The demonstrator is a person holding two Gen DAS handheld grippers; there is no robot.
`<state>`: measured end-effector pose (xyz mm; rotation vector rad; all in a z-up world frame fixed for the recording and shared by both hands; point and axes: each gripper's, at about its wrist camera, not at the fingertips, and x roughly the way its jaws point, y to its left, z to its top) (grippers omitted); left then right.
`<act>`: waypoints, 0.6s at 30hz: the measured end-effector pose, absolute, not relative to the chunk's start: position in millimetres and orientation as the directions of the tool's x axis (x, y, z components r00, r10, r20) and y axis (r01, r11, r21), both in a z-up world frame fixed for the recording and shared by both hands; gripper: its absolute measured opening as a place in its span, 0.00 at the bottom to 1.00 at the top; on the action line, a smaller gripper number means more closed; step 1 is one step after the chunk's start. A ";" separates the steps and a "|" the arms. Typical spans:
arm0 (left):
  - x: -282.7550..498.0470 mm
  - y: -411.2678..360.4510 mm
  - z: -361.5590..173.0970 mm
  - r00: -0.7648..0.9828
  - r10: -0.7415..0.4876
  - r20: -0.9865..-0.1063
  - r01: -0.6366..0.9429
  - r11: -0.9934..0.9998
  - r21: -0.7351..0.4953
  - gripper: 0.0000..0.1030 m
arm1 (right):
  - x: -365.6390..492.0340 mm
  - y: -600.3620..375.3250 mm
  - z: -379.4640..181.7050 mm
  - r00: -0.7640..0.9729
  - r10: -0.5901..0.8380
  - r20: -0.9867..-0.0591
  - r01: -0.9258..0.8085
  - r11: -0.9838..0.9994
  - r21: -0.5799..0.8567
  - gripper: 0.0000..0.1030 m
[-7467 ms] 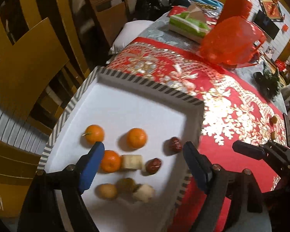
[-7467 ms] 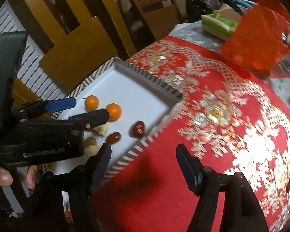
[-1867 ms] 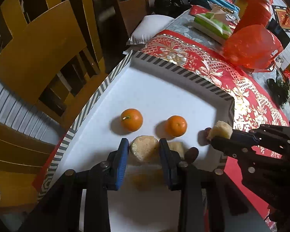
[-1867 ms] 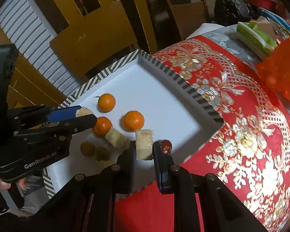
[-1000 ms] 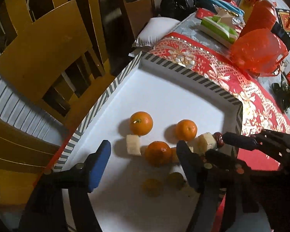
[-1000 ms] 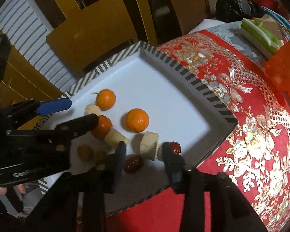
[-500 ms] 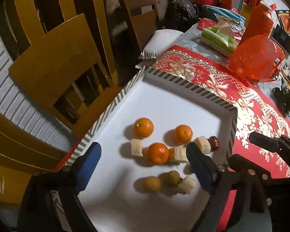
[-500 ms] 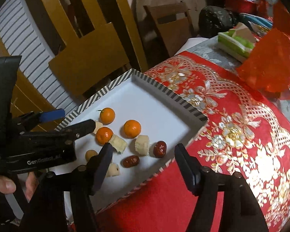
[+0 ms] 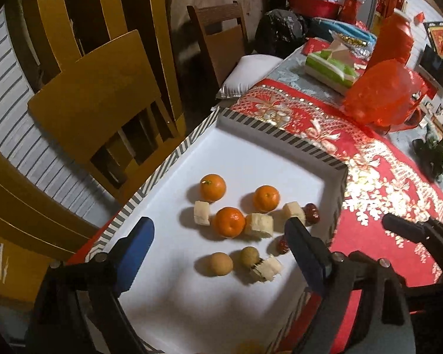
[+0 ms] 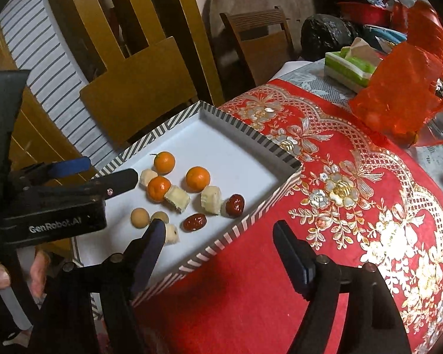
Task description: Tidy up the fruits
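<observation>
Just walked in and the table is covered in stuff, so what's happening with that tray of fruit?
A person holding a gripper in each hand is sorting fruit in a striped-edged white tray on a red tablecloth. Three oranges, pale banana pieces, two red dates and two small brown round fruits lie in it. The left gripper and right gripper have just been opening; both hang open above the tray's near side with nothing between the jaws.
</observation>
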<state>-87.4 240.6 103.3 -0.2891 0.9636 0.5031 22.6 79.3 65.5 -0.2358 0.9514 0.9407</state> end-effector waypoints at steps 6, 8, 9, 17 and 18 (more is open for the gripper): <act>-94.2 234.7 107.2 0.473 0.279 -0.836 -0.541 0.841 -0.025 0.87 | 17.6 76.0 66.2 0.222 0.585 -0.780 -0.786 0.581 0.212 0.78; -95.7 233.5 107.3 0.471 0.276 -0.838 -0.546 0.837 -0.031 0.87 | 16.2 76.3 65.8 0.218 0.583 -0.782 -0.790 0.576 0.209 0.78; -96.1 233.2 107.1 0.469 0.276 -0.839 -0.548 0.836 -0.032 0.87 | 15.5 76.5 65.8 0.216 0.584 -0.783 -0.792 0.573 0.209 0.78; -98.0 233.8 105.5 0.465 0.266 -0.845 -0.550 0.834 -0.040 0.87 | 13.6 78.9 65.2 0.209 0.579 -0.788 -0.795 0.570 0.208 0.78; -97.9 233.5 105.5 0.466 0.266 -0.844 -0.549 0.835 -0.040 0.87 | 13.4 79.0 65.1 0.210 0.579 -0.788 -0.794 0.571 0.207 0.78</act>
